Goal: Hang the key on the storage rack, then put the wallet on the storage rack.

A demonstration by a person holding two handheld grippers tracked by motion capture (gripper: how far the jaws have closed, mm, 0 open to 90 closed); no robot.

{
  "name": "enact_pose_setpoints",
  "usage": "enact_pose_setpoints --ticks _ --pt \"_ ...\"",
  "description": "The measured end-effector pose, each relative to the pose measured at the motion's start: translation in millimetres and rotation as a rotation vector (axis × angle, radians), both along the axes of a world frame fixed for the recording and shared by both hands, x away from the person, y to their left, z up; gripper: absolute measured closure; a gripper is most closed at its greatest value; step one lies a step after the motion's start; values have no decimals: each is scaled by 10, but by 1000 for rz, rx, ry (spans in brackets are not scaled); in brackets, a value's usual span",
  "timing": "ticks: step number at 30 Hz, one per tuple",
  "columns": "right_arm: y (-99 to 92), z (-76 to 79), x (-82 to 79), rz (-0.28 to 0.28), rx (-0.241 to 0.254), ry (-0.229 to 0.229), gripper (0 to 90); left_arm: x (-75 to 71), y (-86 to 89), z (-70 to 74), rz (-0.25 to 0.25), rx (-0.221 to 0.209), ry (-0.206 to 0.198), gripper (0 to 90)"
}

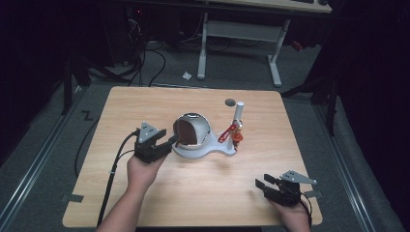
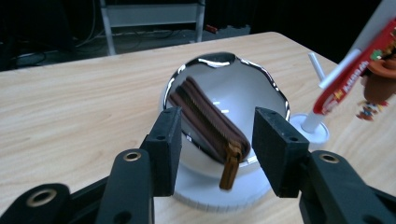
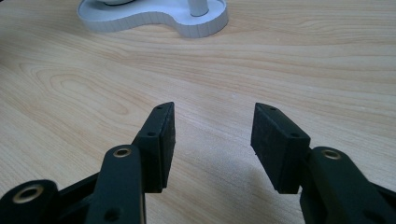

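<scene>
A brown zip pouch (image 1: pixel 184 131) (image 2: pixel 205 116) leans inside a shiny metal bowl (image 1: pixel 202 124) (image 2: pixel 261 79) that sits tilted on a white stand (image 1: pixel 212 151) (image 2: pixel 205 196). My left gripper (image 1: pixel 173 141) (image 2: pixel 215 135) is open at the bowl's near-left rim. The pouch's end and its hanging zip pull lie between the pads with a gap on each side. A white post (image 1: pixel 239 112) on the stand carries a red tag (image 1: pixel 226 133) (image 2: pixel 355 74) and a small brown figure (image 1: pixel 236 139) (image 2: pixel 380 79). My right gripper (image 1: pixel 261 186) (image 3: pixel 212 126) is open and holds nothing, low over the table's front right.
The wooden table (image 1: pixel 145 106) has a round grey hole (image 1: pixel 230 102) near its far edge. In the right gripper view the stand (image 3: pixel 154 18) lies well ahead of the jaws. A desk frame and cables stand on the floor beyond the table.
</scene>
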State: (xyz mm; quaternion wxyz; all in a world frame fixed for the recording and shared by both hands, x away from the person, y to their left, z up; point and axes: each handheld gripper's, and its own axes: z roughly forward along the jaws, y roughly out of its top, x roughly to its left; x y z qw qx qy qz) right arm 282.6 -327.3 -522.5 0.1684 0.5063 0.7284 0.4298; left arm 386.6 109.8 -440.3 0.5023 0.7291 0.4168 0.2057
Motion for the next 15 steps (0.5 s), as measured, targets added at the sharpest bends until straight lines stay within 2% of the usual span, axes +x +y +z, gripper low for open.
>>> enact_pose_setpoints --ticks 5,9,15 --pt "17 -19 3 12 -10 3 503 -137 111 -84 -18 14 0 494" --pt "11 -32 12 10 2 14 502 -229 200 -164 -23 22 10 482" --pt "18 -26 -4 16 -6 5 503 -349 360 -339 -32 36 40 458"
